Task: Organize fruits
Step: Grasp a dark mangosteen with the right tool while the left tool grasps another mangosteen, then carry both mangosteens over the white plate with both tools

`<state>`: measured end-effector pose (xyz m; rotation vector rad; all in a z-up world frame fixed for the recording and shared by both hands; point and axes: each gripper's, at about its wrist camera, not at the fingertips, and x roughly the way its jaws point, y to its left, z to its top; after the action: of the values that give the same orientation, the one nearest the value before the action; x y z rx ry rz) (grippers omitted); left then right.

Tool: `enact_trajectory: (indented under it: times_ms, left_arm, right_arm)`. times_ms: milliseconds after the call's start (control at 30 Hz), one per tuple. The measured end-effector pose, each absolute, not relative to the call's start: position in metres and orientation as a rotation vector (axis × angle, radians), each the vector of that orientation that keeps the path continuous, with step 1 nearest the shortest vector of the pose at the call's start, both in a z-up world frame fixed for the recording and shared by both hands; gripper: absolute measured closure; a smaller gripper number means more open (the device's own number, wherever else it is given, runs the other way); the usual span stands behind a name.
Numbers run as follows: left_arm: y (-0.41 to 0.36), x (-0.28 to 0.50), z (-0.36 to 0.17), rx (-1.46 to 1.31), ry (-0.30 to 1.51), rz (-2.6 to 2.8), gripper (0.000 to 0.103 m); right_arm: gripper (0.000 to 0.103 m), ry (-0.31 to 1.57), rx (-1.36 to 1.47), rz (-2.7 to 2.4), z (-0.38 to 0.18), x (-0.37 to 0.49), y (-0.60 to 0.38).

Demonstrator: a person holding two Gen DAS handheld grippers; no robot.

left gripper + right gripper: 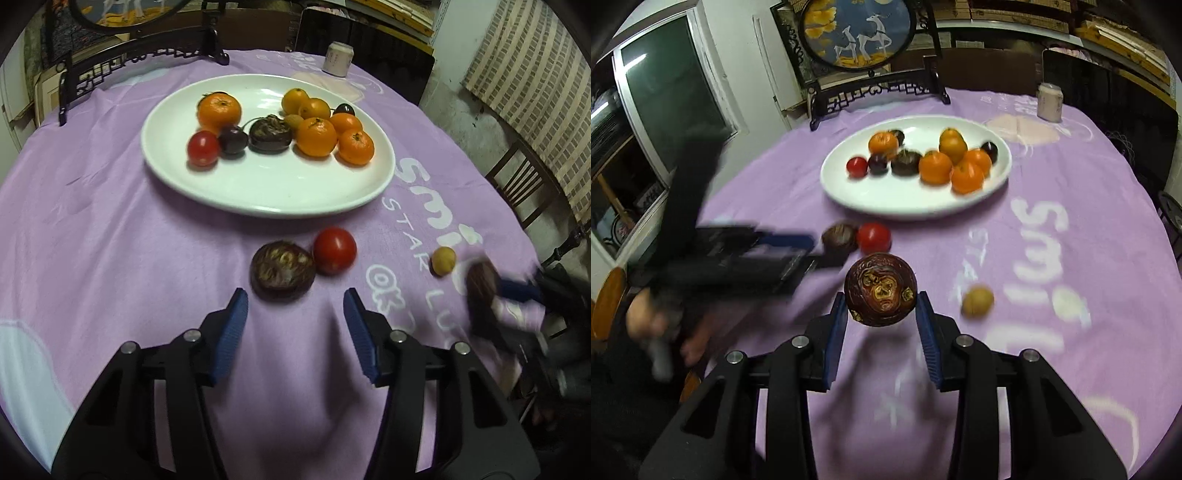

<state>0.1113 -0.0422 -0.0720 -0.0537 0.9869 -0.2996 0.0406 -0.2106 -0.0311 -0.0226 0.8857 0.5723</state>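
right gripper (881, 312) clamped on dark fruit (880, 293) | left gripper (295, 310) wide open, holding nothing, near brown fruit (282, 275) and tomato (334, 250)

Left tongs (295, 308) gape wide; right tongs (881, 308) pinch something between them.

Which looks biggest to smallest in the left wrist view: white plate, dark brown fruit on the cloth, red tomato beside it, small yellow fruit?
1. white plate
2. dark brown fruit
3. red tomato, somewhat smaller though close
4. small yellow fruit
All four lie at different distances from the camera, so this is apparent size only.
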Motion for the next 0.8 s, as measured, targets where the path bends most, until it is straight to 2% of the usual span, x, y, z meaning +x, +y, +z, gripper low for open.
enact_trajectory:
  times_ms: [233, 267, 333, 567, 700, 767, 800]
  left_arm:
    - [-0.060, 0.129, -0.080, 0.024, 0.977, -0.261, 0.049]
    - [-0.062, 0.128, -0.080, 0.039, 0.970, -0.256, 0.051]
    - [-0.062, 0.127, -0.079, 0.049, 0.963, -0.247, 0.061]
    - [-0.055, 0.117, -0.078, 0.008, 0.957, -0.288, 0.062]
    - [-0.052, 0.102, -0.078, -0.021, 0.961, -0.326, 0.062]
    - [-0.050, 0.092, -0.078, -0.035, 0.961, -0.337, 0.062]
    - [-0.049, 0.090, -0.078, -0.042, 0.963, -0.341, 0.062]
  right_arm:
    - [0.065, 0.994, 0.007, 0.530, -0.069, 0.028, -0.225]
    - [0.065, 0.991, 0.014, 0.530, -0.071, 0.029, -0.226]
    - [0.064, 0.980, 0.009, 0.528, -0.071, 0.030, -0.223]
    - [0.063, 0.958, 0.000, 0.503, -0.072, 0.044, -0.214]
    - [0.058, 0.949, -0.033, 0.496, -0.072, 0.052, -0.206]
    - [0.058, 0.942, -0.069, 0.486, -0.073, 0.053, -0.201]
    - [0.062, 0.940, -0.086, 0.478, -0.073, 0.052, -0.199]
